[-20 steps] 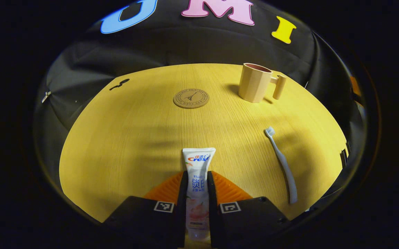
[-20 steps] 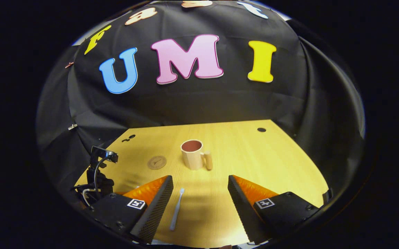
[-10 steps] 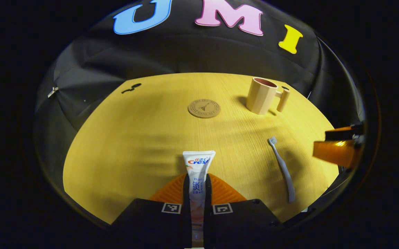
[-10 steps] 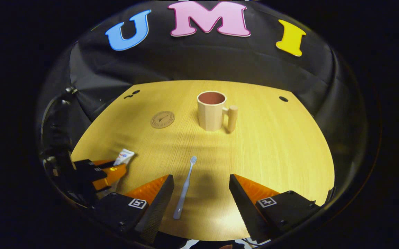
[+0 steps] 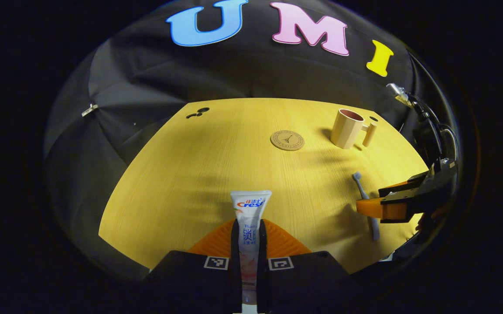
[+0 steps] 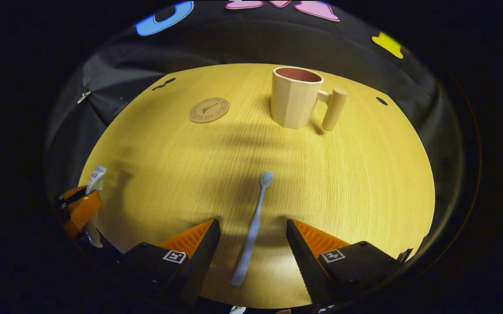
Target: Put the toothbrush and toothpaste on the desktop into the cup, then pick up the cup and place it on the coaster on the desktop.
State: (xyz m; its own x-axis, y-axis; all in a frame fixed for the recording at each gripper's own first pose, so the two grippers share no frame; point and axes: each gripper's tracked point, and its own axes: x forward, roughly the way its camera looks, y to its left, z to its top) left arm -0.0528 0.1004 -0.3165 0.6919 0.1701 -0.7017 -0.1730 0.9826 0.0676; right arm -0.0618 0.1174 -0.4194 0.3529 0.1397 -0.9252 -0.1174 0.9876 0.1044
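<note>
Plastic toothpaste (image 5: 250, 213) sits pinched in the left claw (image 5: 249, 244); the right claw (image 6: 251, 244) gapes wide, toothbrush (image 6: 253, 226) between its fingers on the worktop (image 6: 343, 183). That thin handle could skid sideways.

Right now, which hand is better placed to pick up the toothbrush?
Right. Its tongs are open with the toothbrush lying between them on the table. The left tongs are shut on the toothpaste.
</note>
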